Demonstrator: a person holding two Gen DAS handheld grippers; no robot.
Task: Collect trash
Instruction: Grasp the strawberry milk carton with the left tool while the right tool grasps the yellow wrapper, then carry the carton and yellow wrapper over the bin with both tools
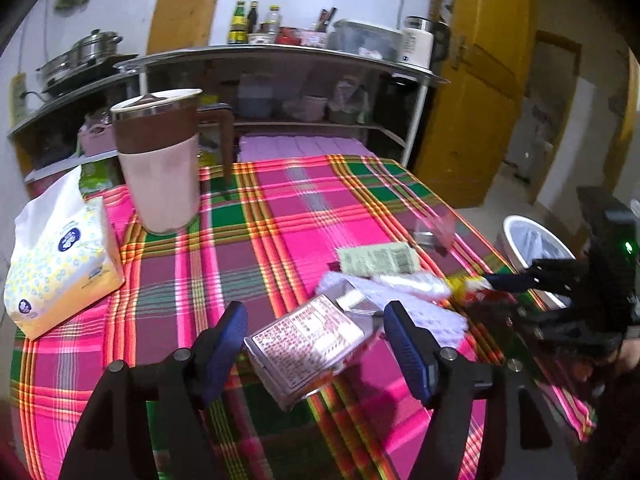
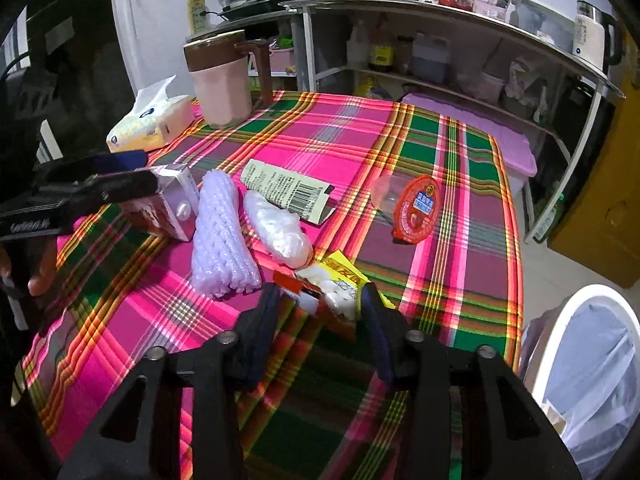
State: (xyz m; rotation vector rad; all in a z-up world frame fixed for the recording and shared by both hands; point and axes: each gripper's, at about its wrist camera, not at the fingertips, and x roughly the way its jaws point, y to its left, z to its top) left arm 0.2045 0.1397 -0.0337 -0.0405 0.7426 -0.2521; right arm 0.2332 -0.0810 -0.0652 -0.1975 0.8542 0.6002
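Trash scattered mid-table: silver carton (image 1: pixel 306 350) between left gripper (image 1: pixel 316 344) fingers, spread wide, not touching; long axis running near-right to far-left. Yellow-red wrapper (image 2: pixel 332 284) between right gripper (image 2: pixel 320 312) fingers, partly closed; contact not determinable. Foam net (image 2: pixel 222 236), jelly cup (image 2: pixel 414 210) farther out. Lined bin (image 2: pixel 592 364) near right, closest to right hand.

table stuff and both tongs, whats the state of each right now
left tongs: open, straddling the carton
carton: lying flat, not gripped
right tongs: closing around the yellow wrapper
yellow wrapper: crumpled, between the pads
jelly cup: tipped on its side
foam net: lying flat
bin: open, bag-lined
jug: upright, lid on
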